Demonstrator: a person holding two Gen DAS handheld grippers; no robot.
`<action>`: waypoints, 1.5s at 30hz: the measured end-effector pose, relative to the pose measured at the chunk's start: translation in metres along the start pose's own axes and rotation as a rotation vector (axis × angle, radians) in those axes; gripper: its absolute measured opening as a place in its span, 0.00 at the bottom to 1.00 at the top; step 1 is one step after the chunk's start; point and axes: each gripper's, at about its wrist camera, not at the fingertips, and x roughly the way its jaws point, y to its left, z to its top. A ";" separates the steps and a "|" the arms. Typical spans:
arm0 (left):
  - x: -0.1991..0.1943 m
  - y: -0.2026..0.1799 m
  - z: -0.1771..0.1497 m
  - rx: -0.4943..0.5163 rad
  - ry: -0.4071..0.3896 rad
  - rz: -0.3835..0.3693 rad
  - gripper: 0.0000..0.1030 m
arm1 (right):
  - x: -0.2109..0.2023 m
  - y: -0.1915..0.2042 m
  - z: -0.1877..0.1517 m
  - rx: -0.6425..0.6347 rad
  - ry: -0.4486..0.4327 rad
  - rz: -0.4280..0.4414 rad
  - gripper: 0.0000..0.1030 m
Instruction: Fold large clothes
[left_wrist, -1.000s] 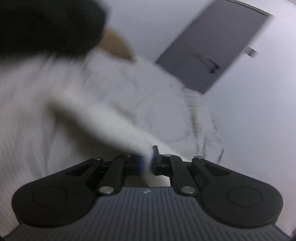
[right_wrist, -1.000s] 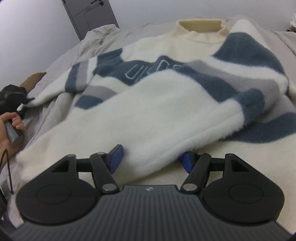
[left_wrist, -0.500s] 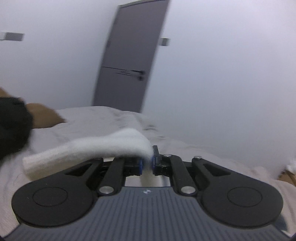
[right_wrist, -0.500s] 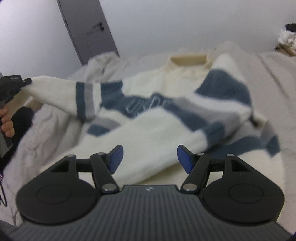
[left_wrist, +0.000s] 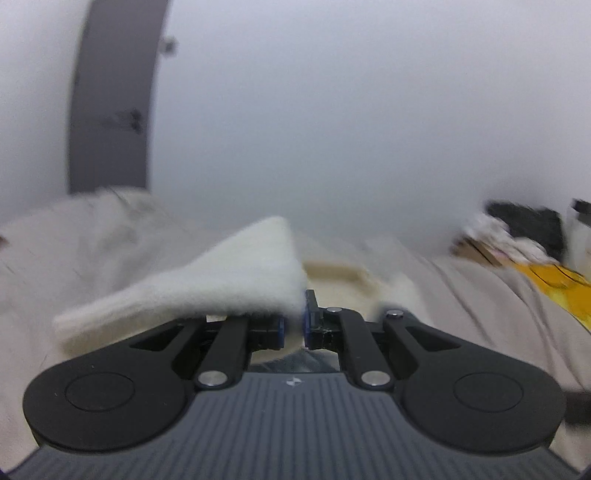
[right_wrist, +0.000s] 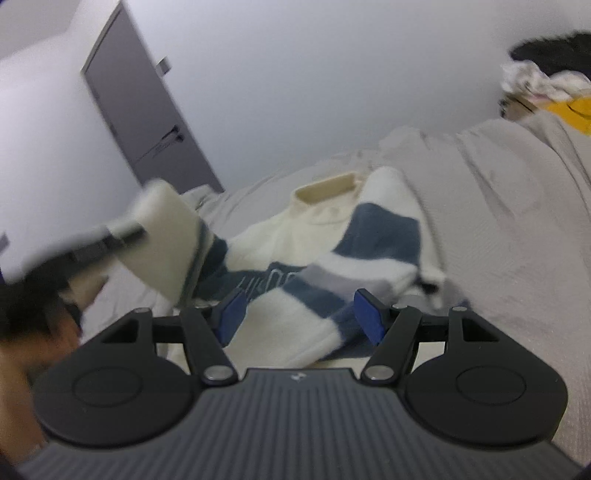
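Note:
A fluffy cream sweater (right_wrist: 317, 236) with blue and grey stripes lies front up on the bed, collar (right_wrist: 325, 186) toward the wall. My left gripper (left_wrist: 293, 325) is shut on the cream cuff of its sleeve (left_wrist: 207, 291), which drapes off to the left of the jaws. In the right wrist view that gripper (right_wrist: 122, 236) shows blurred at the left, holding the sleeve (right_wrist: 166, 236) lifted above the sweater's left side. My right gripper (right_wrist: 300, 315) hovers over the near part of the sweater, its blue pads (right_wrist: 231, 314) wide apart with nothing pressed between them.
A beige-grey bed cover (right_wrist: 498, 229) stretches under the sweater and off to the right. A grey door (right_wrist: 140, 110) stands in the white wall behind. A heap of black, white and yellow clothes (right_wrist: 546, 85) sits at the far right. A hand (right_wrist: 22, 354) shows at lower left.
The left gripper swung the sleeve up off the bed and rightward toward the sweater's body. The right gripper rose and pulled back, so the sweater's fold no longer sits between its pads.

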 end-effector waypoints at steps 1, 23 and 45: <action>0.006 -0.012 -0.013 0.001 0.027 -0.021 0.11 | -0.001 -0.006 0.001 0.019 -0.007 -0.003 0.66; -0.015 -0.010 -0.078 -0.050 0.316 -0.225 0.67 | 0.024 -0.031 -0.014 0.091 0.051 -0.002 0.67; -0.048 0.119 -0.068 -0.091 0.295 -0.040 0.70 | 0.082 0.079 -0.072 -0.374 0.176 0.111 0.67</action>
